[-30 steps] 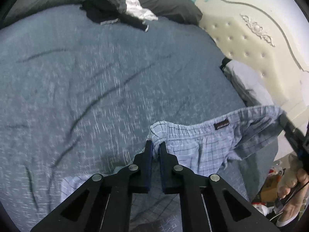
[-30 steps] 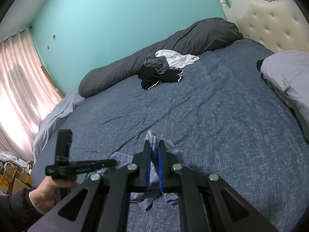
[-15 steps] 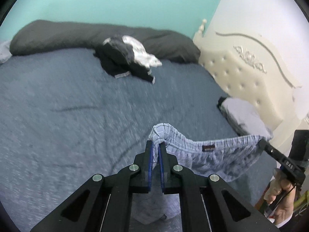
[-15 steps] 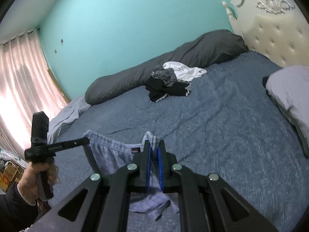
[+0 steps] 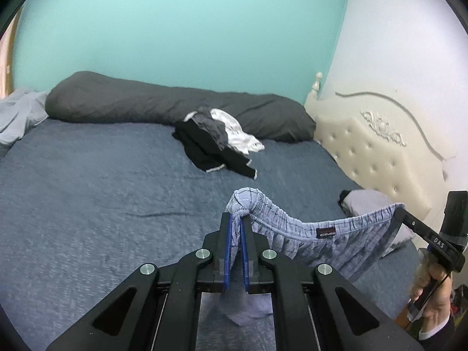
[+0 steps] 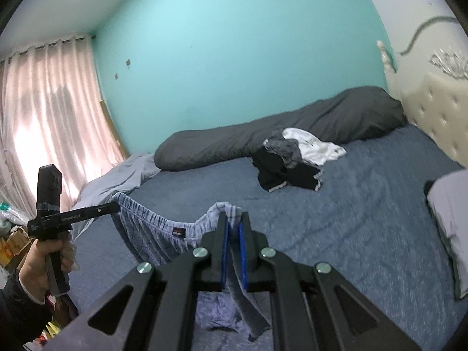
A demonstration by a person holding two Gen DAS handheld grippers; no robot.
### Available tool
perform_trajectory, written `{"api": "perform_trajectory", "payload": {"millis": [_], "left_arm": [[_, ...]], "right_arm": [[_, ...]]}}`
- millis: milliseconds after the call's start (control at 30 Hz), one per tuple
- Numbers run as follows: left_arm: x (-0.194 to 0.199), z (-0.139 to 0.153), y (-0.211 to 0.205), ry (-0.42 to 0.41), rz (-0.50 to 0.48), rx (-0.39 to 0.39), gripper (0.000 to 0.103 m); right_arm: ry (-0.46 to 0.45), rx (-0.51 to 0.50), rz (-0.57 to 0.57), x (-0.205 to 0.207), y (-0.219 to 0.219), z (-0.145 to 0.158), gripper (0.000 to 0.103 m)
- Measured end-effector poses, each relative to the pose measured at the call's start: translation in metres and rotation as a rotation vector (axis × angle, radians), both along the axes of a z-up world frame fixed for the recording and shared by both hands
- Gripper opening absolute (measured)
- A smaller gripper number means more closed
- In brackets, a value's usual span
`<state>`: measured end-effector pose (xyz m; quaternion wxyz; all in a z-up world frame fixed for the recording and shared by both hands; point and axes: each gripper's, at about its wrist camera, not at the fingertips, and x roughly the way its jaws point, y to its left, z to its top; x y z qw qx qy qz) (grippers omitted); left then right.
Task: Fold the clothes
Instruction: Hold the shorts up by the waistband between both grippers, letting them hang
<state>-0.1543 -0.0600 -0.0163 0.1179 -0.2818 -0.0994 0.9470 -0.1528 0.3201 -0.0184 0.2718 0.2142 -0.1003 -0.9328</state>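
Light blue plaid shorts point(image 5: 318, 242) hang by their elastic waistband above the blue bedspread point(image 5: 96, 204), stretched between both grippers. My left gripper point(image 5: 237, 219) is shut on one end of the waistband, cloth bunched over its tips. My right gripper point(image 6: 232, 219) is shut on the other end of the shorts point(image 6: 152, 231), whose legs dangle below. Each gripper shows in the other's view, held by a hand: the right gripper point(image 5: 399, 212) at the far right, the left gripper point(image 6: 115, 204) at the left. A dark label sits mid-waistband.
A heap of black, grey and white clothes point(image 5: 216, 143) lies farther up the bed, before a long dark grey bolster point(image 5: 163, 108). A cream tufted headboard point(image 5: 374, 152) and a grey pillow point(image 6: 450, 213) bound the right side. Pink curtains point(image 6: 44, 111) hang at left.
Both grippers have risen and tilted up, lifting the shorts off the bed. The waistband has been pulled out wide between them, and the shorts now hang in the air.
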Motion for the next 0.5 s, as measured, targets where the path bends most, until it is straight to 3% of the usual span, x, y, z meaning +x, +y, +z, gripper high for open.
{"api": "perform_trajectory", "payload": {"millis": [300, 500], "left_arm": [[0.031, 0.028, -0.028, 0.052, 0.046, -0.005, 0.006], [0.047, 0.03, -0.037, 0.049, 0.062, -0.007, 0.006]], "right_arm": [[0.026, 0.017, 0.046, 0.01, -0.022, 0.023, 0.006], [0.014, 0.021, 0.068, 0.014, -0.028, 0.028, 0.006]]}}
